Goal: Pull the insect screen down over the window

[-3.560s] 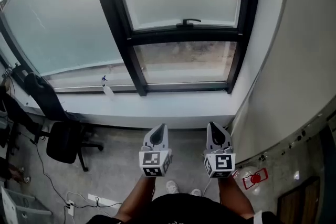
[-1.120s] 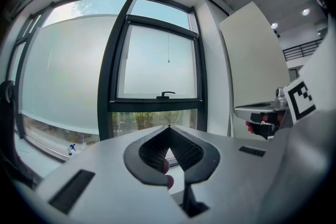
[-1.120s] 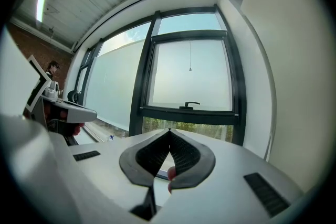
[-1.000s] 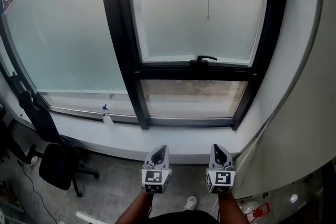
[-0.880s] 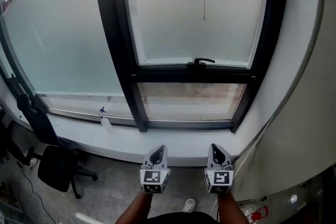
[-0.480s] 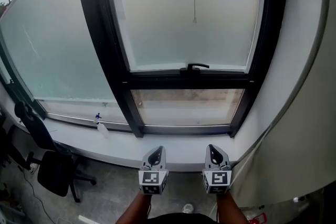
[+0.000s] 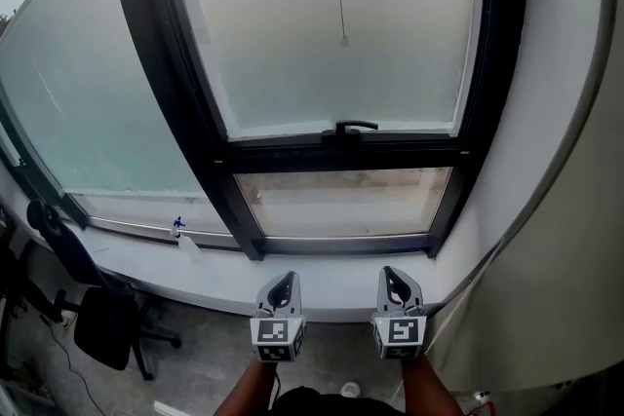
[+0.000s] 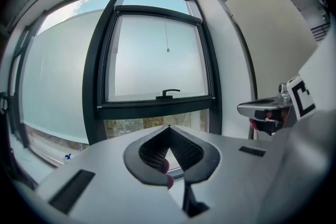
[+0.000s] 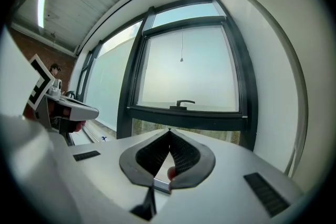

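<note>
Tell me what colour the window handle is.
Black. The window handle shows best in the head view.

A person is holding the left gripper (image 7: 284, 282) and right gripper (image 7: 394, 274) side by side at 6 o'clock, fingers together, both pointing toward a black-framed window (image 7: 409, 154). A pull cord (image 7: 343, 42) is hanging at 12 o'clock above the window handle (image 7: 343, 127). A spray bottle (image 7: 183, 237) is sitting on the sill (image 7: 214, 273) at 8 o'clock.

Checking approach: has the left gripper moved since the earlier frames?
Yes. The left gripper has moved toward the window: its jaws now overlap the sill; earlier it lay over floor.
</note>
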A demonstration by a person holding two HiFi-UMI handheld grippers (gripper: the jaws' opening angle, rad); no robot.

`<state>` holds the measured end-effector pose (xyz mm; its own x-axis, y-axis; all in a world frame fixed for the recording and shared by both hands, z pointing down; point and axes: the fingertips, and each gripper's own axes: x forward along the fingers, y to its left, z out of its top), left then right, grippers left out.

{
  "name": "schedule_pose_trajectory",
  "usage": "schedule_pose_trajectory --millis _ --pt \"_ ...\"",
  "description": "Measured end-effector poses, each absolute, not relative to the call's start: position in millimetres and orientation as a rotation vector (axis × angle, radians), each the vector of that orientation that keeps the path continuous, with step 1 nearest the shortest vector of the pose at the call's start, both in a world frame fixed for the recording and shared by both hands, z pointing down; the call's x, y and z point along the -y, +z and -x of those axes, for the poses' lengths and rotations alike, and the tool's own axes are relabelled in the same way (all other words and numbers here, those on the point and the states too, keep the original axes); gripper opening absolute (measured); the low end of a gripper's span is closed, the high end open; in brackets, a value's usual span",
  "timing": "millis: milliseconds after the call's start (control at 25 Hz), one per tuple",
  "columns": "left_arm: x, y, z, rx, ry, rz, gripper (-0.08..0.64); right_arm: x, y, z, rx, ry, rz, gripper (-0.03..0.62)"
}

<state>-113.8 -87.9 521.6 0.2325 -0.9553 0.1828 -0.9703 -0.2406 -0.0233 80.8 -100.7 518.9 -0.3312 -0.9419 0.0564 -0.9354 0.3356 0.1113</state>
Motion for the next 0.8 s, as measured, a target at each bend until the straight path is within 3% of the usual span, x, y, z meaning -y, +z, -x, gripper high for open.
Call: schedule_pose_trajectory --millis 800 --pt "171 519 98 1.838 0.236 -2.456 0.003 170 516 -80 2.493 -0.108 -1.753 0.005"
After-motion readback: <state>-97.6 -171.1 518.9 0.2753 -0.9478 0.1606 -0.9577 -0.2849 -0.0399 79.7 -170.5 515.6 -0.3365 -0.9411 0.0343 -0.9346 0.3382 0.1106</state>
